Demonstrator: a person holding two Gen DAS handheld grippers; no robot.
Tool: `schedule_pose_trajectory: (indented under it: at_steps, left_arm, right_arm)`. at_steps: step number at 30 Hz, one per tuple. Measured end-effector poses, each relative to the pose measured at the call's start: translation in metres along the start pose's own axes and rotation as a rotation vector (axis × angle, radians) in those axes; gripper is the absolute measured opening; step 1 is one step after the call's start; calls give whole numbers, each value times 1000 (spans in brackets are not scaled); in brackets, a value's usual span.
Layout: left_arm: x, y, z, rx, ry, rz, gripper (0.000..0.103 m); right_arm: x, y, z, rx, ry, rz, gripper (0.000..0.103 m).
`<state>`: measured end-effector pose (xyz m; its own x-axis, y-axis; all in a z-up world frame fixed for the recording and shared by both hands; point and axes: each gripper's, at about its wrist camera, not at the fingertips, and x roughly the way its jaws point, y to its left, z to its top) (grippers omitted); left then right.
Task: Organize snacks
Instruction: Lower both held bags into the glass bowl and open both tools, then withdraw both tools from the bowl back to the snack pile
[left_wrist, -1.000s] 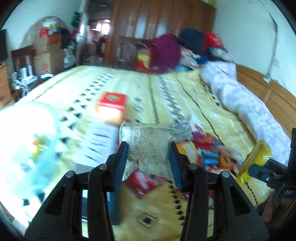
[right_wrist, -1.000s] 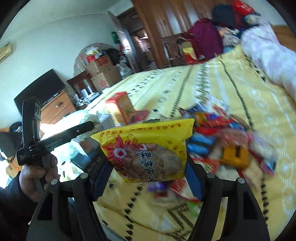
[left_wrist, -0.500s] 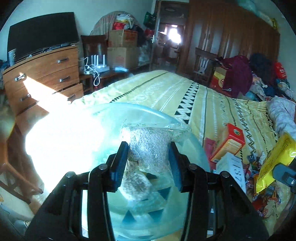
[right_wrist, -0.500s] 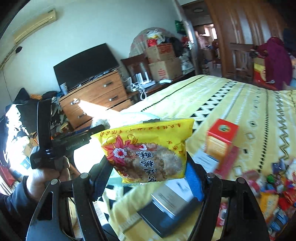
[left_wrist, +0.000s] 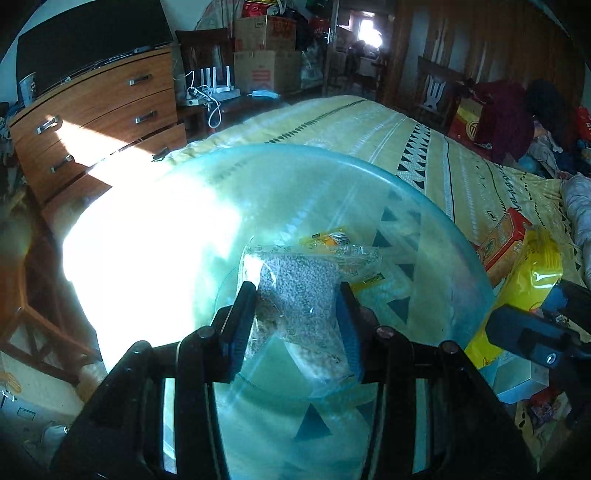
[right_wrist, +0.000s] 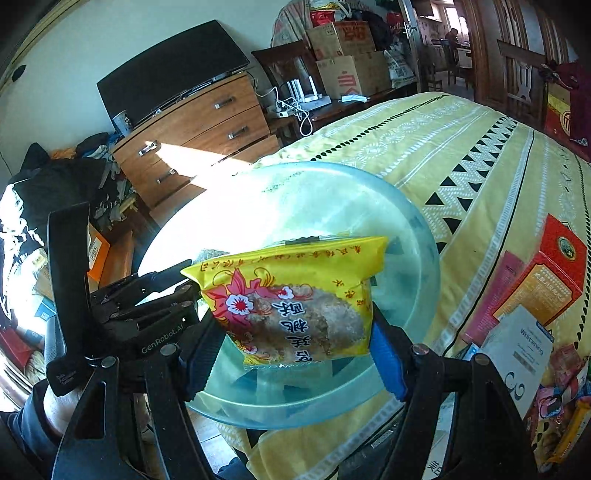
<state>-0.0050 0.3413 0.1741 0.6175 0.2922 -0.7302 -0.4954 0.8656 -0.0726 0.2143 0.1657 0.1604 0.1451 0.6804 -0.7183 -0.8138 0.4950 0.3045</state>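
Note:
My left gripper (left_wrist: 298, 314) is shut on a clear bag of small brown grains (left_wrist: 303, 295), held over a translucent blue-green bowl (left_wrist: 417, 199) at the corner of the bed. A yellow packet (left_wrist: 325, 238) lies in the bowl behind the bag. My right gripper (right_wrist: 295, 347) is shut on a yellow snack pack (right_wrist: 291, 299) with red flowers and print, held above the near side of the same bowl (right_wrist: 413, 218). The left gripper (right_wrist: 155, 306) shows at the left in the right wrist view, and the yellow pack (left_wrist: 532, 273) at the right in the left wrist view.
A red and orange box (right_wrist: 546, 273) and a white box (right_wrist: 517, 354) lie on the yellow patterned bedspread (right_wrist: 461, 147) to the right, with several loose snacks (right_wrist: 565, 387) beyond. A wooden dresser (right_wrist: 199, 133) with a dark screen stands past the bed. Bright sun glares on the bowl's left side.
Both grippers swung left from the snack pile on the bed to over the blue-green bowl, each still gripping its pack. In the last half second the bowl came closer.

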Motion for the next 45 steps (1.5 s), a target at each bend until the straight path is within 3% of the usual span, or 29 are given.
schedule_pose_trajectory:
  at_steps: [7,9,11,17,23,27,31,35,41,45]
  left_arm:
    - [10,8,4,5,28,-6,47]
    - [10,9,4,6,23,0,51]
    - [8,12,5,3,8,12,63]
    - [4,18,7,-17,-8,25,76]
    - [-7,15,3,-26,-26,14,80]
    - [-28,3,-2,-20,-57,-29,81]
    - [-57,-23,-11,25,-112,-79,89]
    - [-73,-59,-27,90,-136,-155,92]
    - [-83,-159,-68,259,-97,-311,92]
    - [-86,-229,-100,416,-61,-383,92]
  right_arm:
    - [4,12,7,-26,1,-27,77]
    - [4,12,7,-22,1,-31,77]
    - [4,13,7,-22,1,-35,79]
    - [-4,18,9,-48,-16,-66,83]
    - [-31,29,5,-101,-62,-133,87]
    - [-67,31,-11,-136,-119,-227,91]
    - [-112,17,-56,-80,-188,-275,100]
    - [-140,-14,-139,5,-167,-316,102]
    - [-171,-108,-278,308,-55,-407,101]
    - [-215,-168,-332,471,-91,-518,101]
